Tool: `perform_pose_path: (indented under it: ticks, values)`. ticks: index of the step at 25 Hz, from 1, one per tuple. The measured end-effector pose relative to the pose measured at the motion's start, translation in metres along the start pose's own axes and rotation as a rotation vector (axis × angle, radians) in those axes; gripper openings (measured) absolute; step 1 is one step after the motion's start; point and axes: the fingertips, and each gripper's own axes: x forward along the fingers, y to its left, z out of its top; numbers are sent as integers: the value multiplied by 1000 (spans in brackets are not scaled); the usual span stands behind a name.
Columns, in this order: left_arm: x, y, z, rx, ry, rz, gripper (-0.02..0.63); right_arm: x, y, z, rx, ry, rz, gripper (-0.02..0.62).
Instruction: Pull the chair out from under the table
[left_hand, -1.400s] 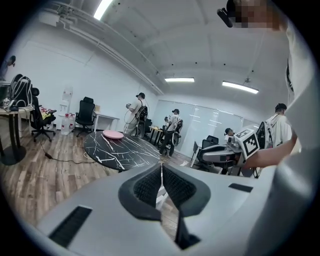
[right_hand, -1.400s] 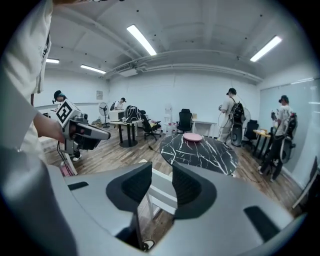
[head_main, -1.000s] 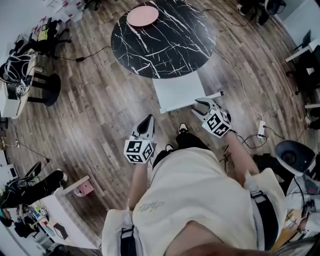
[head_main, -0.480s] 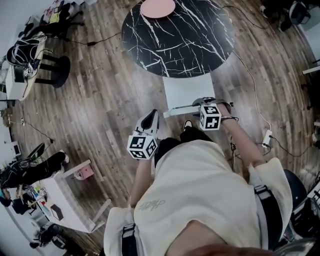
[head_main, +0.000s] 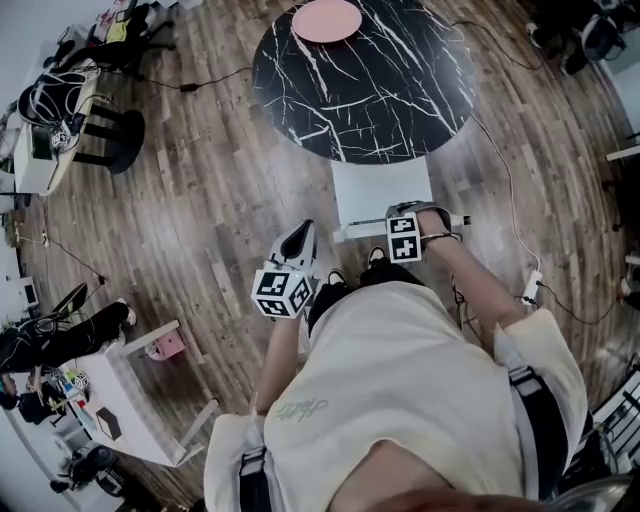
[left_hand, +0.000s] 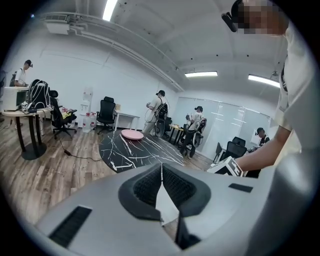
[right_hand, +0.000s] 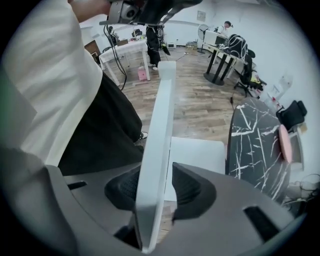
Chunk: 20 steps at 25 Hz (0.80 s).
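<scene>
Nearest the person, at about 7 o'clock from the chair, the left tool (head_main: 300, 235) hangs over the wooden floor (head_main: 200, 200) with its jaws closed on nothing. Just beyond, the right tool (right_hand: 156, 185) points down over the chair (head_main: 382, 188). Its jaws have just been closing and straddle the top rail (head_main: 362, 228) of the backrest. The rail lies against one pad, while a sliver of seat shows past the other, so the tool looks open around the rail, not yet clamped. The likely fault from here is pulling before the pads bite: the rail is thin and smooth, and the tool could slide up off it. It also sits toward the 3 o'clock end of the rail, so an off-centre tug may swing the chair rather than draw it straight. A cable (head_main: 505, 190) lies on the floor on that side, and the person's shoes (head_main: 375, 258) are close behind the backrest, so a leg could catch either. The chair faces 12 o'clock, with its back at 6 o'clock toward the person and the rail's long axis running roughly 9 to 3. Its front edge meets the near rim of the round black worktop (head_main: 365, 80). At the far 12 o'clock edge of the worktop rests a pink plate (head_main: 327, 19).
</scene>
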Motion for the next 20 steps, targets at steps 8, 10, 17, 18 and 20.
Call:
perform_pose_path:
  ticks: [8, 10, 17, 18, 20]
  values:
    - [-3, 2, 1, 3, 3, 8, 23, 16, 2, -7, 63, 37, 5, 92]
    - [-4, 2, -5, -2, 11, 14, 23, 18, 0, -6, 86, 37, 8, 91]
    - [-5, -2, -10, -13, -6, 23, 23, 19, 1, -6, 123, 32, -18, 84]
    - [-5, -3, -10, -13, -9, 23, 23, 19, 0, -6, 122, 35, -18, 84]
    - [-8, -6, -10, -14, -16, 24, 23, 19, 0, -6, 123, 39, -21, 84]
